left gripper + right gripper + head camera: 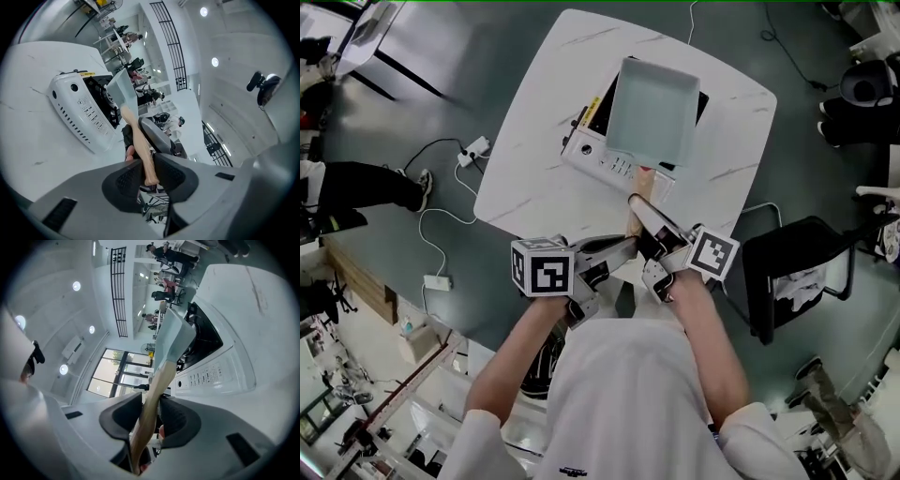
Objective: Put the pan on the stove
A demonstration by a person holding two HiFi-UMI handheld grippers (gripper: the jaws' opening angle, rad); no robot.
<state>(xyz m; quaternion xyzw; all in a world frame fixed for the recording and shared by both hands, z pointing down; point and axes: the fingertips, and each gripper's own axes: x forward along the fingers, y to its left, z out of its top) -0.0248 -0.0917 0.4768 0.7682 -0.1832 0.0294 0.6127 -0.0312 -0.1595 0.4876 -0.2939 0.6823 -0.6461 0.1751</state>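
- Counter (534,122): one, white.
- Stove (602,157): one, mid-counter. Its top is mostly hidden by the pan.
- Pan (652,111): one, square, over the stove. I cannot tell if it rests there.
- Handle (644,186): wooden, pointing toward the counter's near edge.
- Left gripper (149,174): my fingers clamp the handle's tip.
- Right gripper (151,414): my fingers grip the handle's shaft.

The pale blue-grey square pan (653,111) has a light tan wooden handle (644,184). The white boxy stove (598,155) has a black top; faint grey veins streak the white table (534,141).
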